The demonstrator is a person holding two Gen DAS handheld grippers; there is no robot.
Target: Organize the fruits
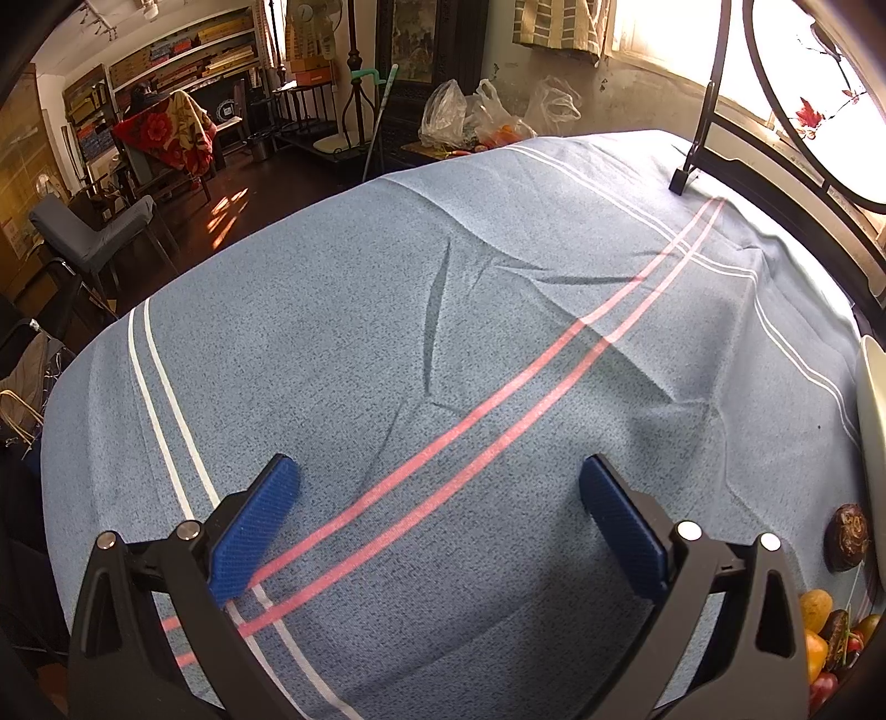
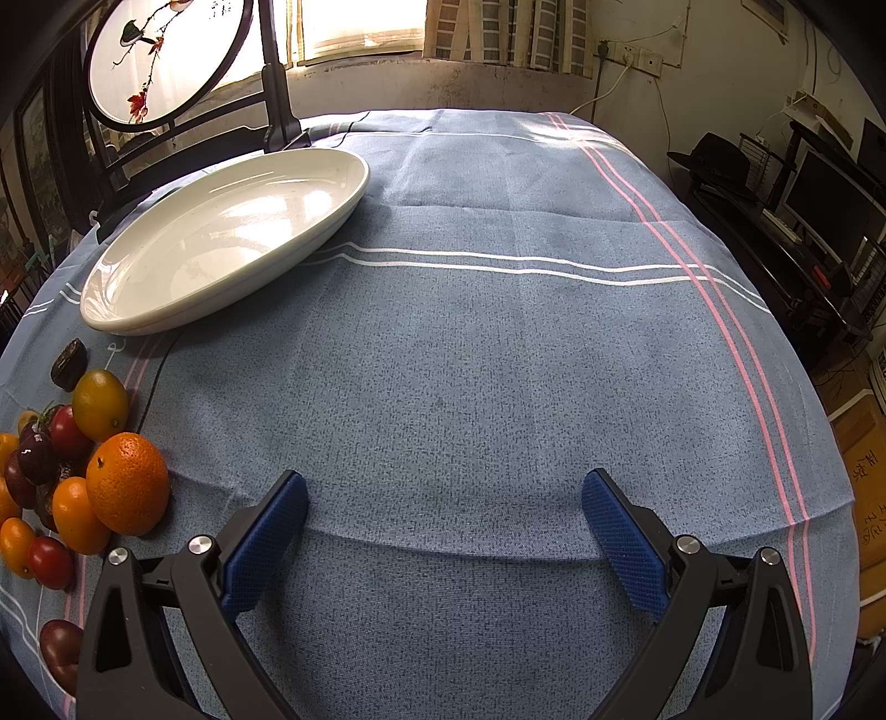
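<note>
Both tongs apart, gripping nothing: left tongs [image 1: 437,493] and right tongs [image 2: 443,507] over bare blue cloth on desk [image 2: 498,360]. Fruit pile [image 2: 66,471] (oranges, small tomatoes, dark plums) at left edge of rt view, near side of empty white plate [image 2: 221,238], just beside it. In left view, fruit at far rt edge.

We see a cluttered room lit by bright windows [image 2: 360,27] with striped curtains [image 2: 509,39] above a stained wall. A blue tablecloth [image 2: 470,360] with white and pink stripes covers the table. Bookshelves [image 1: 183,55] fill the far wall beyond a dark wooden floor [image 1: 232,205] with patches of sunlight. A grey chair [image 1: 94,227] stands nearby, and a monitor [image 2: 830,205] sits on a dark desk.
</note>
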